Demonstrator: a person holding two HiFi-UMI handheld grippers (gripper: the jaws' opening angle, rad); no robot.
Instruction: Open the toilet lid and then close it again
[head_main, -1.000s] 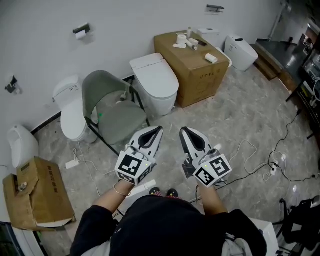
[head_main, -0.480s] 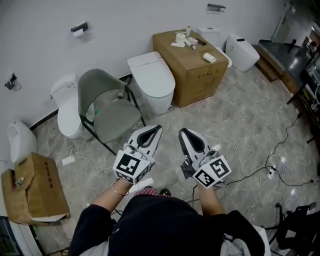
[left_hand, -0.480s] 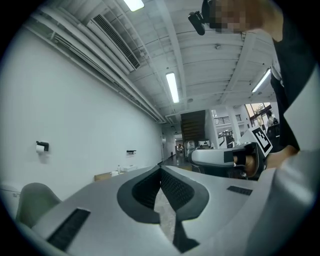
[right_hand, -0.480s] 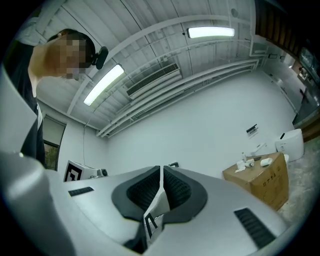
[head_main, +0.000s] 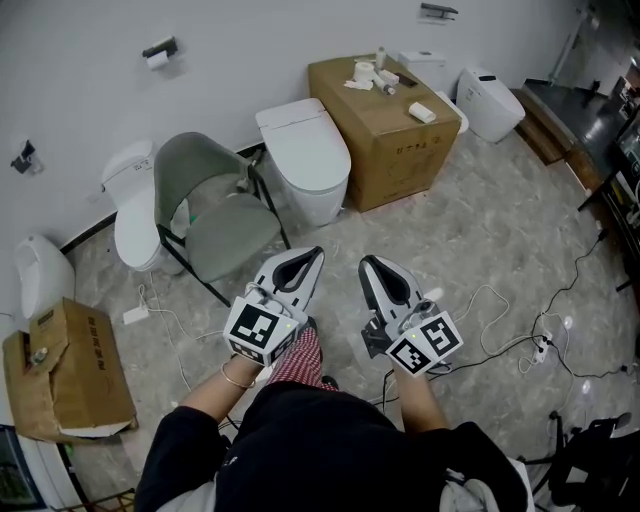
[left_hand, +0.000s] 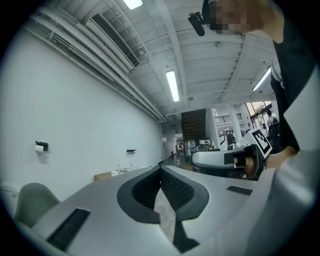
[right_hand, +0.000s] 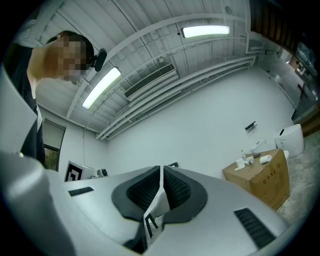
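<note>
1. The left gripper (head_main: 312, 256) is held in the air in front of the person. Its two jaws are pressed together at the tips and there is nothing between them.
2. The right gripper (head_main: 368, 264) is just beside it, at the same height. Its jaws are also closed on nothing.
3. The toilet (head_main: 312, 178) stands at the far edge of the floor (head_main: 470, 220), with its back against the wall (head_main: 250, 40). It is well apart from both grippers.
4. The lid (head_main: 292, 122) lies flat down on the toilet, so it is closed.
5. A grey chair (head_main: 215, 215) stands just to the left of the toilet, and a big cardboard box (head_main: 385, 90) with small items on top stands just to its right.
6. Cables (head_main: 520, 340) lie on the floor to the right of the person.
</note>
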